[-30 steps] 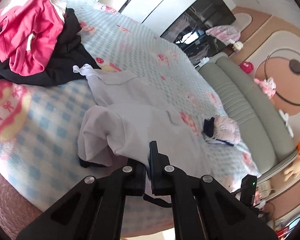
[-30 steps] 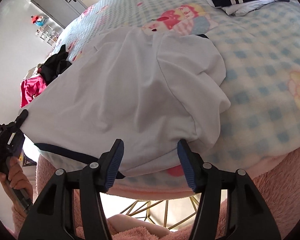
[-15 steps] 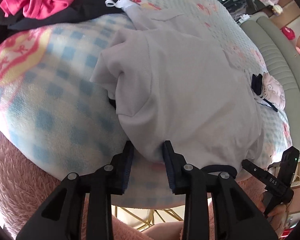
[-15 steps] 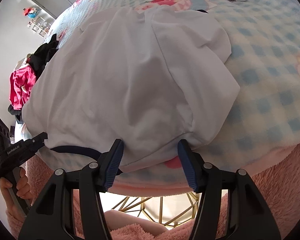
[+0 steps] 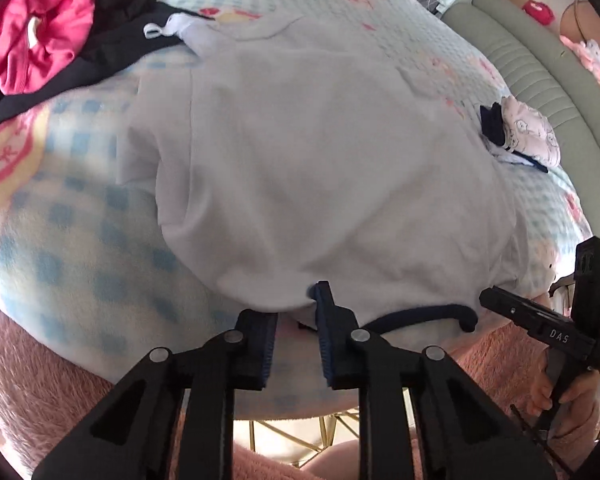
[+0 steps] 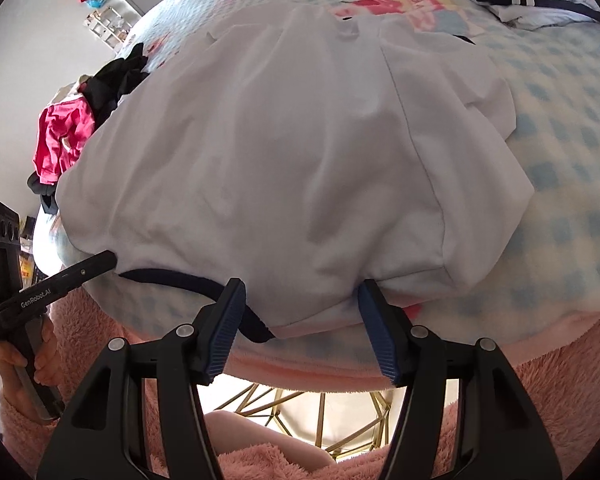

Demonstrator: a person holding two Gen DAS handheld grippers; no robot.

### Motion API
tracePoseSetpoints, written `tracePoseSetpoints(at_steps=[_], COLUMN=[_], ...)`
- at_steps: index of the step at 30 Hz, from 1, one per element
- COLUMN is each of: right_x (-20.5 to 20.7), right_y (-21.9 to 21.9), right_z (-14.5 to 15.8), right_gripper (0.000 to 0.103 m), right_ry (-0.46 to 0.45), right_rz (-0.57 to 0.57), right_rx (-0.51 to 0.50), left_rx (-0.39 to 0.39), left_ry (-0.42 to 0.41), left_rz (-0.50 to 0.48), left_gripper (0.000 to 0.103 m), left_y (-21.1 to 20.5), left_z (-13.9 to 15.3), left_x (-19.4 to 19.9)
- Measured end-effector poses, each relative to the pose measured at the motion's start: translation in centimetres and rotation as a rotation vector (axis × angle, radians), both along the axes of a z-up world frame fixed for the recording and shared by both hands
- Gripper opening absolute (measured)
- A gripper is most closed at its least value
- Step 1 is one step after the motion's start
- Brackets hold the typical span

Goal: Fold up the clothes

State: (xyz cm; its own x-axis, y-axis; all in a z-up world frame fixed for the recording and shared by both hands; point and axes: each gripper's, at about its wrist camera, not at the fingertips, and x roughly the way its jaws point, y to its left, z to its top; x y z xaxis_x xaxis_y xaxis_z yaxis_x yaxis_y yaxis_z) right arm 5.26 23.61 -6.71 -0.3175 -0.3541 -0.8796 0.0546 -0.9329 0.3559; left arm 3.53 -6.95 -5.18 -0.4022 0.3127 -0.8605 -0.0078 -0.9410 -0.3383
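A white garment (image 5: 320, 168) with a dark blue trimmed edge (image 5: 420, 314) lies spread on the blue-checked blanket (image 5: 60, 232); it also shows in the right wrist view (image 6: 292, 152). My left gripper (image 5: 296, 312) is open at the garment's near hem, its jaws a little apart with the hem's edge just ahead. My right gripper (image 6: 300, 300) is open wide at the same hem, further right, with the blue trim (image 6: 188, 280) by its left finger. Each gripper shows at the edge of the other's view.
A pile of pink (image 5: 36, 40) and black clothes (image 5: 120, 24) lies at the far left. A folded white and navy garment (image 5: 520, 136) lies at the right. A grey-green sofa (image 5: 540, 80) runs beyond the bed. Gold wire legs (image 6: 300, 408) show below the edge.
My left gripper was shut on the garment a second ago; it has lowered to the near hem and opened. The garment now lies flatter and more spread. The right gripper stays open.
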Motion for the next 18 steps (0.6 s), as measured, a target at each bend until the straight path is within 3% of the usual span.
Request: tracePoseSetpoints(at_steps=[6,9,12,13,15,18], right_x=[-0.2,-0.3,-0.5,-0.5,-0.2,0.0], right_y=[0.5,0.6,0.3,0.3,0.1,-0.8], right_z=[1.7,2.2,1.6,1.4,0.8,0.1], right_gripper=[0.061,0.061,0.061,0.061,0.061,0.061], right_ry=[0.087,0.089,0.057,0.044,0.018,0.004], right_rz=[-0.046,-0.059,-0.044,-0.038,-0.026,0.010], right_rx=[-0.014,-0.029,-0.038,-0.038,-0.034,-0.030], left_rx=[0.064,0.201,0.131,0.109,0.134,0.175], left_ry=[0.103,0.130,0.088,0.063,0.014,-0.035], left_rz=[0.066,0.080,0.076,0.067,0.029,-0.016], left_gripper=[0.018,0.027,0.029,0.029,0.029,0.057], left_y=[-1.8,-4.0,-3.3,-1.3,-0.1,0.9], left_z=[2.4,2.7,1.5,1.3,0.2,-1.4], left_x=[-1.5,-0.6,0.1,-0.5,-0.7,-1.0])
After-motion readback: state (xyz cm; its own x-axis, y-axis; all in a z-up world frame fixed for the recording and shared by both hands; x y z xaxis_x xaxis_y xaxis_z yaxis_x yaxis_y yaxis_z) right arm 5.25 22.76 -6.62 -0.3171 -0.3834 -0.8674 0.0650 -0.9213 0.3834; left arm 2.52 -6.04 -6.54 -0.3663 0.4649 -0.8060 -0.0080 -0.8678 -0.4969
